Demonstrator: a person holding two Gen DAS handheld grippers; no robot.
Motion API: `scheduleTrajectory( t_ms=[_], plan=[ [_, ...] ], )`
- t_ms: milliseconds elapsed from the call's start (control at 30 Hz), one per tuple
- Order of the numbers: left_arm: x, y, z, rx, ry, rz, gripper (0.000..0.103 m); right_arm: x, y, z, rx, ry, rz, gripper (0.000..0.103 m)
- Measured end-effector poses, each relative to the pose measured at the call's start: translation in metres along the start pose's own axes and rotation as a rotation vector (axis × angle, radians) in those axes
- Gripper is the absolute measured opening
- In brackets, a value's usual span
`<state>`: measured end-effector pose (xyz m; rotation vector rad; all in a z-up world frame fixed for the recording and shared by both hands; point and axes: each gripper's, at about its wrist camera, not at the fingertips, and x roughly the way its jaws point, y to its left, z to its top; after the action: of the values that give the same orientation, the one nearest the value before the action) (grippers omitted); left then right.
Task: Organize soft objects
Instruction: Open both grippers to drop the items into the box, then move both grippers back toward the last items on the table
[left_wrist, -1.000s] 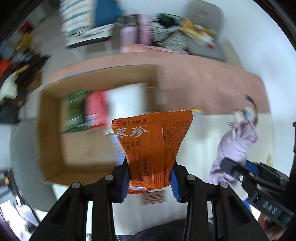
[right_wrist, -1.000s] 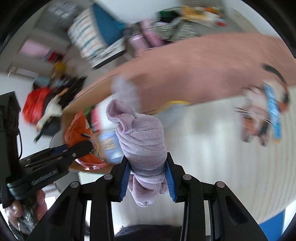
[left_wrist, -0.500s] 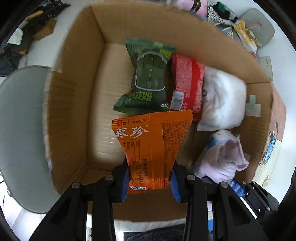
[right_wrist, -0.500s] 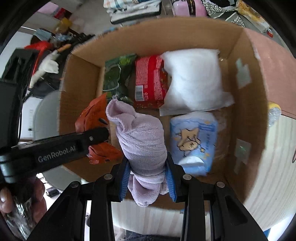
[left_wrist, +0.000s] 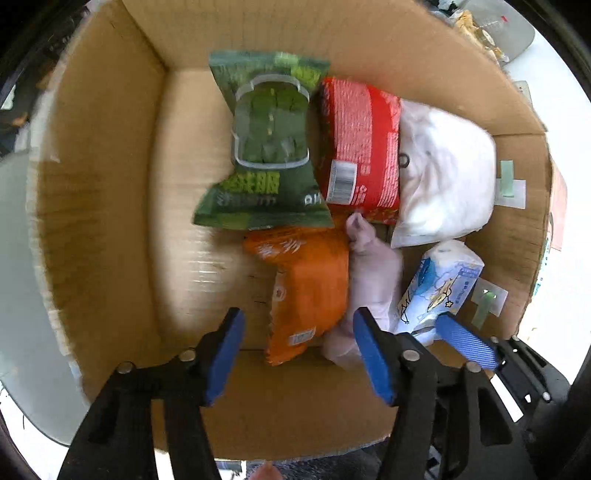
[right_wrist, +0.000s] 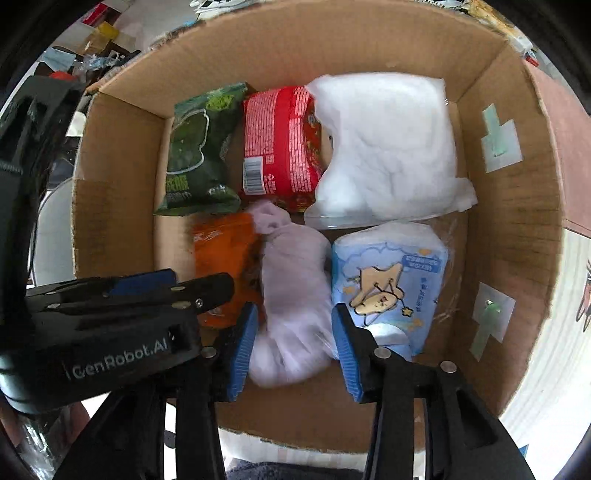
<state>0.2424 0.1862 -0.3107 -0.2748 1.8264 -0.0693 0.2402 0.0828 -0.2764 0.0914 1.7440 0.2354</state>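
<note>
An open cardboard box holds soft packs. An orange snack pack lies on the box floor, with a lilac rolled cloth beside it on the right. My left gripper is open above the orange pack, holding nothing. My right gripper is open, its blue pads on either side of the lilac cloth. The left gripper's body shows in the right wrist view.
In the box also lie a green snack pack, a red pack, a white soft bag and a blue tissue pack. Clutter lies beyond the box.
Both grippers have opened. The orange pack and the lilac cloth have dropped from the pads onto the box floor, side by side.
</note>
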Motion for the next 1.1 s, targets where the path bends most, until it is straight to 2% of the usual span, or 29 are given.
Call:
scheduleTrajectory(
  t_ms=[133,300,400,533,600,633,667,700,767,967,1100],
  plan=[
    [-0.034,-0.005,-0.012,0.002,-0.071,0.005,0.06,-0.025,0.0,-0.011,-0.004,-0.032,-0.001,0.055],
    [-0.081,-0.011,-0.05,0.017,-0.18,0.026,0.06,-0.063,-0.01,-0.035,-0.011,-0.09,-0.01,0.056],
    [-0.106,-0.011,-0.071,0.043,-0.253,0.06,0.061,-0.082,-0.008,-0.047,-0.017,-0.123,-0.024,0.063],
    [-0.121,-0.016,-0.098,0.044,-0.323,0.08,0.061,-0.115,-0.008,-0.074,-0.025,-0.201,-0.066,0.064],
    [-0.13,-0.016,-0.111,0.041,-0.356,0.08,0.061,-0.129,-0.009,-0.085,-0.025,-0.232,-0.079,0.072],
    [-0.133,-0.016,-0.116,0.04,-0.372,0.086,0.061,-0.135,-0.01,-0.09,-0.022,-0.244,-0.078,0.079],
    [-0.137,-0.017,-0.122,0.04,-0.389,0.097,0.065,-0.141,-0.011,-0.094,-0.022,-0.258,-0.072,0.086],
    [-0.14,-0.019,-0.128,0.04,-0.409,0.108,0.084,-0.149,-0.011,-0.1,-0.028,-0.277,-0.072,0.089],
    [-0.147,-0.021,-0.138,0.031,-0.459,0.131,0.101,-0.158,-0.011,-0.108,-0.035,-0.302,-0.08,0.101],
    [-0.163,-0.022,-0.158,-0.007,-0.518,0.126,0.101,-0.181,-0.017,-0.131,-0.032,-0.356,-0.088,0.103],
    [-0.169,-0.03,-0.168,-0.015,-0.529,0.126,0.101,-0.188,-0.022,-0.14,-0.035,-0.364,-0.054,0.103]
  ],
)
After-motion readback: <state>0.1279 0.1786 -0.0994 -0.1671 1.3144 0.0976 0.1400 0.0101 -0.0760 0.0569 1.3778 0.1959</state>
